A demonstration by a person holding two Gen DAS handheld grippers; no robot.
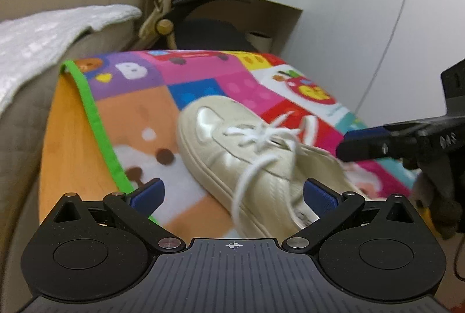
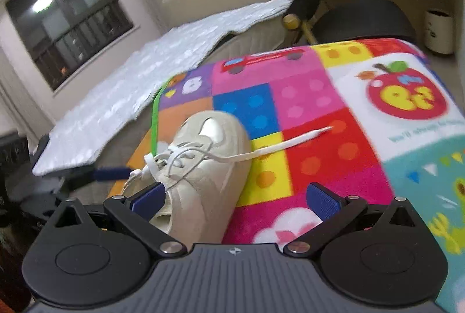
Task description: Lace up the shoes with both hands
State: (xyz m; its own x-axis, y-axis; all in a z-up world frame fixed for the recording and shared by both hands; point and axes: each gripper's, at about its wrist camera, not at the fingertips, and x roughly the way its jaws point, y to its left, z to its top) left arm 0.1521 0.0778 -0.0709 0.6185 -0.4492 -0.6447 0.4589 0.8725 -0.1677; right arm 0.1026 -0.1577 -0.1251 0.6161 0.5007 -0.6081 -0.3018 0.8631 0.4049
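A cream shoe [image 1: 250,159] lies on a colourful play mat [image 1: 203,86], toe pointing away. Its white laces [image 1: 261,135] cross loosely over the tongue, and one strand curves down the near side. My left gripper [image 1: 234,195] is open just before the shoe, with nothing between its blue pads. A blue-padded finger [image 1: 366,143] of the right gripper reaches in from the right, level with the shoe. In the right wrist view the shoe [image 2: 203,176] sits low left, and a lace end [image 2: 290,143] trails right across the mat [image 2: 319,109]. My right gripper [image 2: 235,199] is open, its left pad against the shoe's collar.
The mat covers an orange wooden table [image 1: 66,138]. A bed with a grey blanket [image 1: 43,34] lies to the left, and an office chair [image 1: 203,28] stands behind the table. A white wall [image 1: 377,22] rises at the right. A small white bin [image 2: 438,31] stands on the floor.
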